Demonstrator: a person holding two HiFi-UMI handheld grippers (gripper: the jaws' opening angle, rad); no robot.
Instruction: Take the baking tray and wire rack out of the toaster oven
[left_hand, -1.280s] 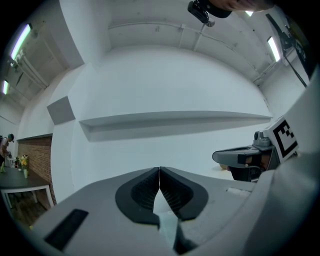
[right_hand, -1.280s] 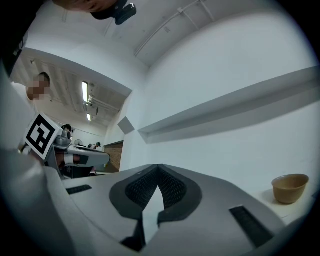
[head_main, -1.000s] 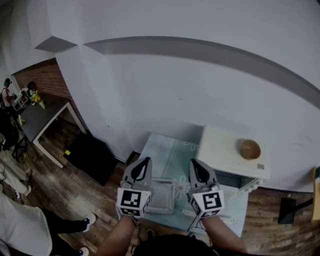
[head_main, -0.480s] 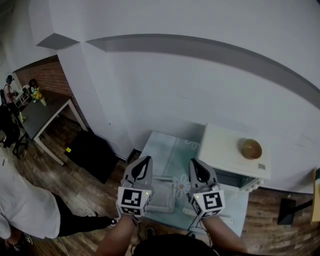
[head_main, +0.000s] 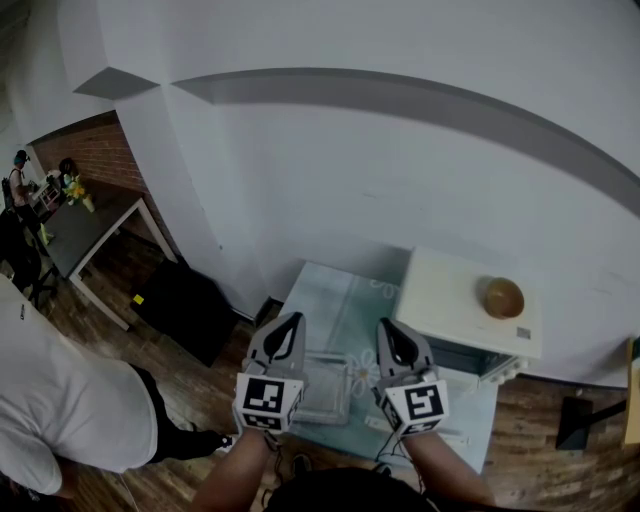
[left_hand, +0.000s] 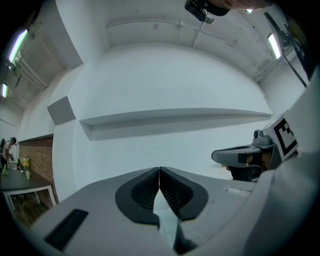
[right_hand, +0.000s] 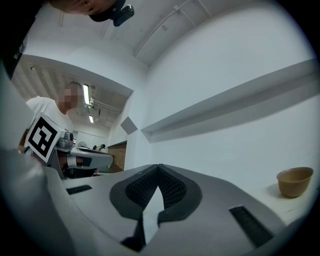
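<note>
In the head view a white toaster oven (head_main: 462, 300) stands at the right end of a table with a pale green cloth (head_main: 335, 300). A brown bowl (head_main: 501, 297) rests on its top and also shows in the right gripper view as the bowl (right_hand: 294, 181). A pale rectangular tray-like thing (head_main: 325, 392) lies on the cloth between my grippers. My left gripper (head_main: 287, 324) and right gripper (head_main: 390, 330) hover side by side over the table's near edge, both shut and empty. The jaws of the left gripper (left_hand: 159, 170) and of the right gripper (right_hand: 158, 166) meet with nothing between them.
A person in a white shirt (head_main: 60, 410) stands on the wooden floor at the lower left. A black box (head_main: 182, 312) sits on the floor by the wall. A dark table (head_main: 88, 232) stands at the far left. A white wall rises behind the table.
The person in the white shirt has come further into view at the lower left. Both grippers have stayed where they were, shut.
</note>
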